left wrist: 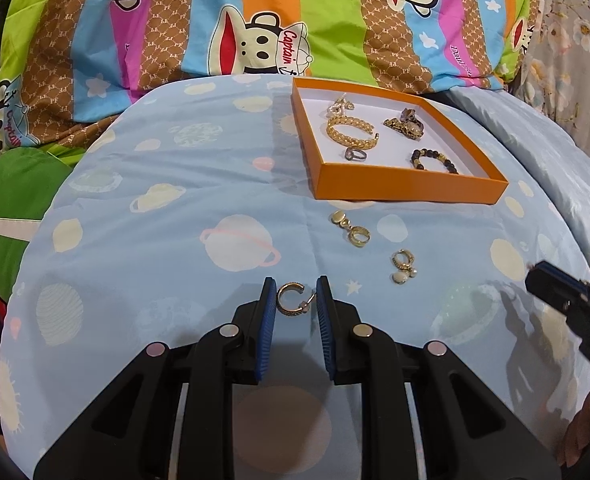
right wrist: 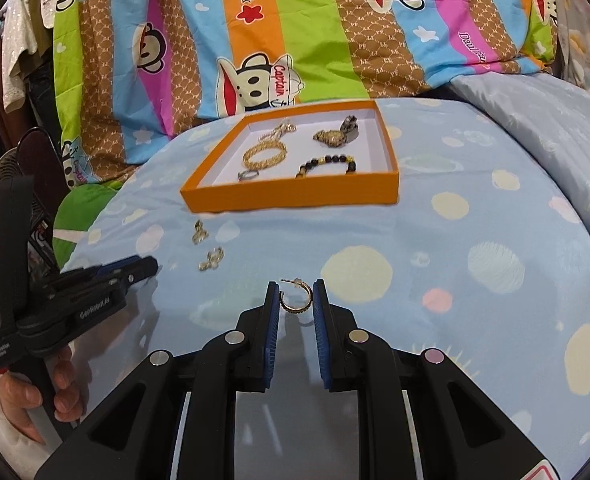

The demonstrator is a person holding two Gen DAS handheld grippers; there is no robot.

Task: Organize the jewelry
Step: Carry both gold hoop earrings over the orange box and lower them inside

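You are working over a blue bedsheet (left wrist: 155, 200) printed with planets, and an orange tray (left wrist: 411, 184) sits toward its far edge, in front of a striped cartoon blanket (left wrist: 255, 20). The tray already holds five pieces as far as you can count: a gold bangle (left wrist: 351, 132), a dark bead bracelet (left wrist: 433, 160), a brownish clump (left wrist: 405, 124), a small sparkly piece (left wrist: 341, 106) and one silver ring (left wrist: 355, 155). On the bare sheet just in front of the tray's near edge lie two loose gold earrings (left wrist: 351, 228) (left wrist: 403, 266). Your left gripper (left wrist: 296, 294) is clenched on a gold hoop earring (left wrist: 291, 299), and your right gripper (right wrist: 296, 294) is pinching a matching hoop (right wrist: 295, 298); both hoops appear lifted off the sheet. The step in hand looks like carrying this pair to the tray. Next, bring each hoop over a bare patch of the tray floor and let go gently, since such light pieces may bounce or snag on the ridged pads.
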